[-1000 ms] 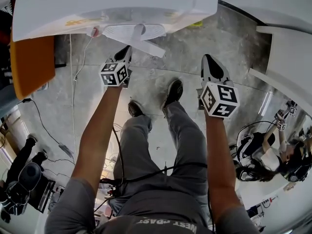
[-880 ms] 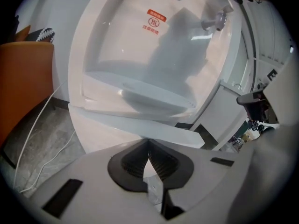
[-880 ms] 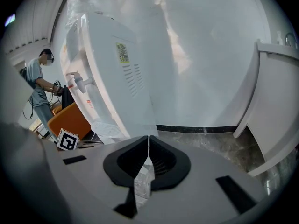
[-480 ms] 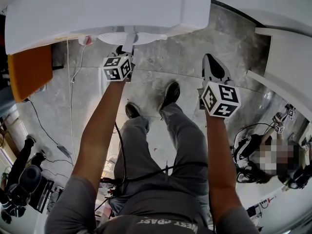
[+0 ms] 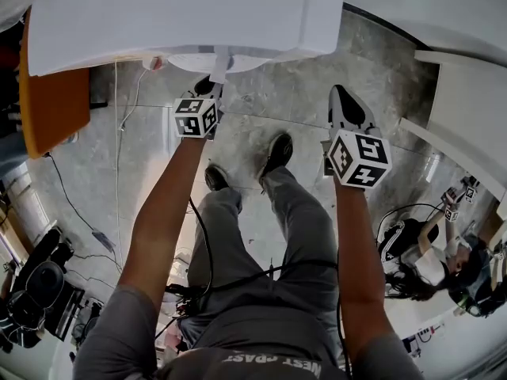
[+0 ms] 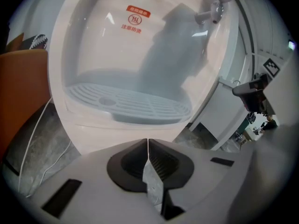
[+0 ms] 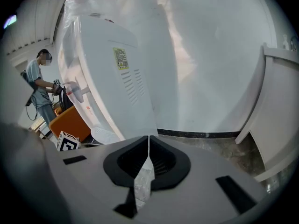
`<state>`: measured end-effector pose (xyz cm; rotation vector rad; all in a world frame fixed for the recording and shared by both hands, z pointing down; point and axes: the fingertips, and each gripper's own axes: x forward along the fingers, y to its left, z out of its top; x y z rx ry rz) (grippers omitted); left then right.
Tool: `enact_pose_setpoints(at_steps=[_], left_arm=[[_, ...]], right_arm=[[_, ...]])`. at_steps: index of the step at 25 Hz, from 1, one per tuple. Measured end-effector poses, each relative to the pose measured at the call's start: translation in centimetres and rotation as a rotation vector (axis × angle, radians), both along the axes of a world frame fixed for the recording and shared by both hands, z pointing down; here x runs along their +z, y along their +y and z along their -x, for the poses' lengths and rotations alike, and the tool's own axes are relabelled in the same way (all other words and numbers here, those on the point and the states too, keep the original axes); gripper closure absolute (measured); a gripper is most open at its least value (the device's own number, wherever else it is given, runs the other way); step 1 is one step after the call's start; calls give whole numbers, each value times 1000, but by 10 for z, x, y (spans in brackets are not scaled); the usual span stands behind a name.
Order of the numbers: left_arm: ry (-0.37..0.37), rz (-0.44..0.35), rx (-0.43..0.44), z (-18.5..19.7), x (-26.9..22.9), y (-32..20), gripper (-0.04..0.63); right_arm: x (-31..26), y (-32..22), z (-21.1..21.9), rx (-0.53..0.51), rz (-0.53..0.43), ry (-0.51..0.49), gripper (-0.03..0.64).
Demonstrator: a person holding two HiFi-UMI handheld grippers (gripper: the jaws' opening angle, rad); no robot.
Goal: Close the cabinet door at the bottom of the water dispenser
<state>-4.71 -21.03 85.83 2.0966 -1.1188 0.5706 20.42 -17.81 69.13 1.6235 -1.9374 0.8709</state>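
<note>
Water dispenser (image 5: 182,14): a smooth, glossy white plastic body standing at the far side, its top filling the far part of the head view. The cabinet door at its bottom lies under the overhang and cannot be made out. White wall panels (image 5: 467,93) stand at the right. An orange object (image 5: 51,105) sits just beside the dispenser's left. The floor (image 5: 261,93) is mottled grey stone, crossed by a thin white cord (image 5: 117,133). A ribbed, rounded drip tray (image 6: 126,104) projects from the dispenser's recess, directly ahead of the left gripper (image 6: 147,141). That arm reaches straight forward, jaws pressed together on nothing, tips close under the tray. The right gripper (image 7: 149,138), likewise closed and empty, is held to the right, facing the dispenser's vented side.
</note>
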Motion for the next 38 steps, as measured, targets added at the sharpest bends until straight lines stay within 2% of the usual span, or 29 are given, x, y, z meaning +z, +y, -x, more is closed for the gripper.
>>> enact_pose_setpoints(at_steps=[6, 12, 22, 26, 30, 38], left_arm=[[-16, 24, 13, 10, -34, 26, 578], [-13, -42, -14, 29, -117, 31, 578], [15, -262, -53, 63, -306, 5, 578], [-14, -406, -65, 49, -358, 18, 578], [-29, -540, -56, 46, -403, 25, 578], [13, -758, -53, 42, -556, 50, 578]], right_arm=[[-33, -6, 10, -18, -21, -25, 586], [-95, -9, 27, -34, -62, -39, 586], [-226, -9, 36, -39, -180, -46, 586], [-243, 13, 11, -50, -283, -90, 586], [-257, 25, 10, -77, -391, -129, 586], [-375, 47, 17, -142, -574, -160, 586]])
